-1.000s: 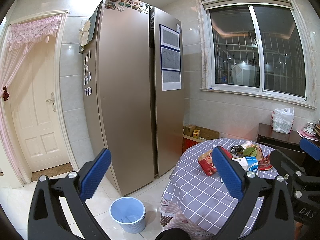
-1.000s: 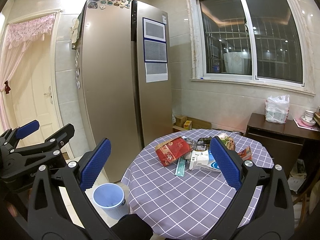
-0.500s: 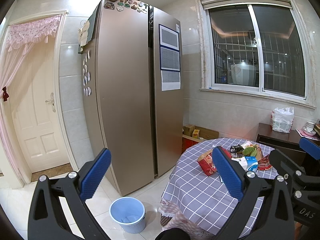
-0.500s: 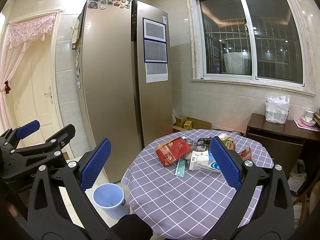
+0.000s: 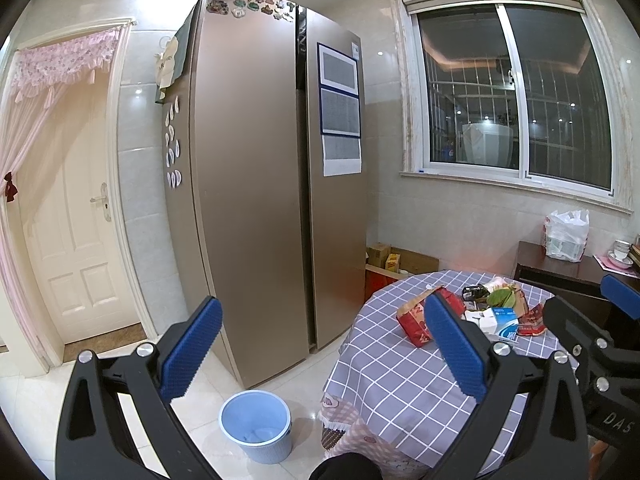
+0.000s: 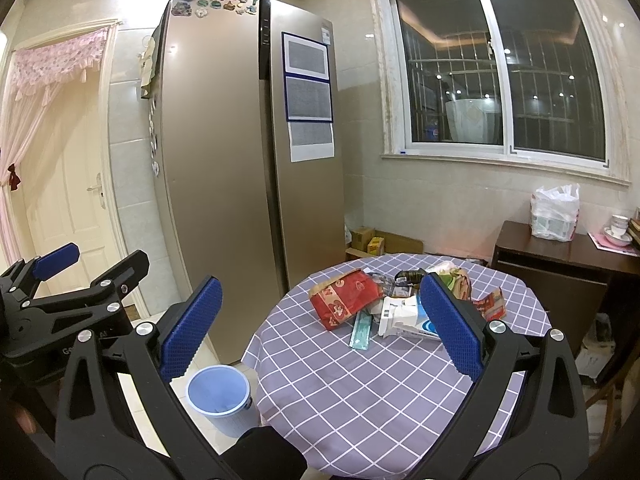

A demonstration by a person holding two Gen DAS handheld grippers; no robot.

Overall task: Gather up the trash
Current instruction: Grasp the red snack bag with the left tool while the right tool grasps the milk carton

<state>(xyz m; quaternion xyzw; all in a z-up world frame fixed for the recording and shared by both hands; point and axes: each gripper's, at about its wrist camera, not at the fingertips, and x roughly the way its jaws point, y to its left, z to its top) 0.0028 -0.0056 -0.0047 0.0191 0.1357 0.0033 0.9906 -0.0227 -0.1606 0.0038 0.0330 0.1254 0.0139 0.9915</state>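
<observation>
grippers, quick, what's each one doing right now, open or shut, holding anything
Left gripper: open, holding nothing, up in the air above the floor.
Right gripper: open, holding nothing, short of the trash on the table.

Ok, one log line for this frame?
left gripper open | right gripper open | trash pile on table | bin on floor

tools 2 (image 6: 316,326) | bins 1 (image 6: 218,394) | tables 1 (image 6: 360,380) | fridges 1 (image 6: 248,160) | red bags 1 (image 6: 344,298)
</observation>
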